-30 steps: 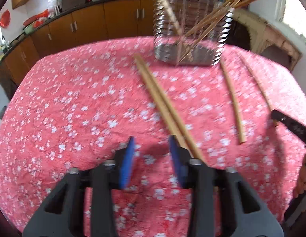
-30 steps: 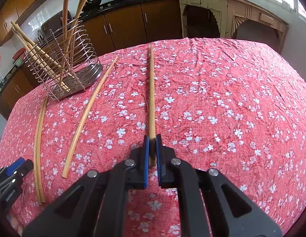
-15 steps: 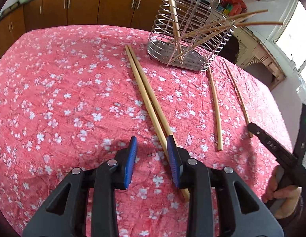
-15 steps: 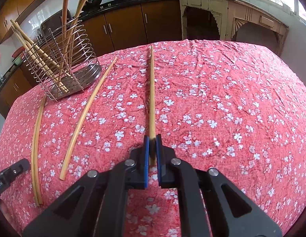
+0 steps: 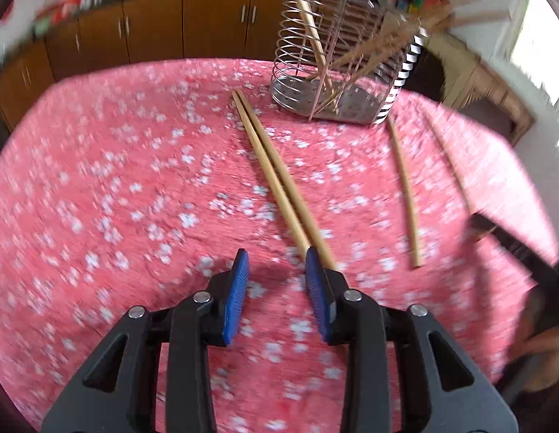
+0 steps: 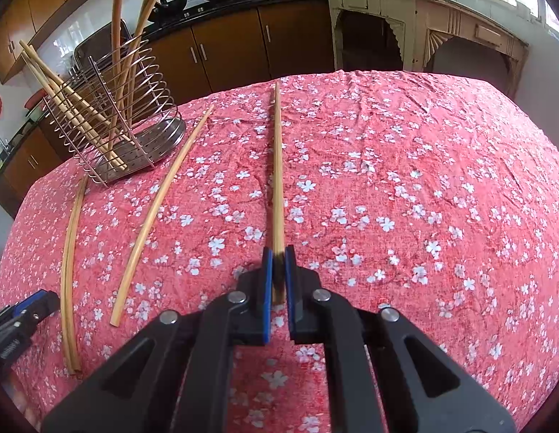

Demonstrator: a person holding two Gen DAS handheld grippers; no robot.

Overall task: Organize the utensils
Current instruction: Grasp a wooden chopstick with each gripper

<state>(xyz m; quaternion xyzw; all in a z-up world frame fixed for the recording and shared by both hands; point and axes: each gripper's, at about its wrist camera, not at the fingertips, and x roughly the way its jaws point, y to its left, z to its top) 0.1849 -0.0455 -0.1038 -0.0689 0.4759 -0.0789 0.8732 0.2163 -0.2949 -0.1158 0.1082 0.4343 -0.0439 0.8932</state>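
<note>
My right gripper [image 6: 278, 252] is shut on the near end of a single wooden chopstick [image 6: 277, 166] that stretches away over the red flowered cloth. My left gripper [image 5: 275, 256] hovers low over the cloth with its jaws opening; only cloth shows between the blue pads. A pair of chopsticks [image 5: 268, 158] lies side by side, its near end running under the right fingertip [image 5: 311, 259]. The wire utensil holder [image 5: 344, 83] [image 6: 113, 126] stands at the far side with several chopsticks leaning in it.
Two loose chopsticks [image 5: 405, 195] [image 5: 449, 158] lie right of the pair; the right wrist view shows one chopstick [image 6: 160, 209] and the pair [image 6: 70, 270]. The right gripper's arm [image 5: 514, 245] and a hand [image 5: 542, 339] sit at the right edge. Brown cabinets [image 6: 225, 50] stand beyond the table.
The left gripper has swung and tilted, now blurred, and its jaws stand a little wider. The pair of chopsticks stays by its right finger. The right gripper keeps still on its chopstick.
</note>
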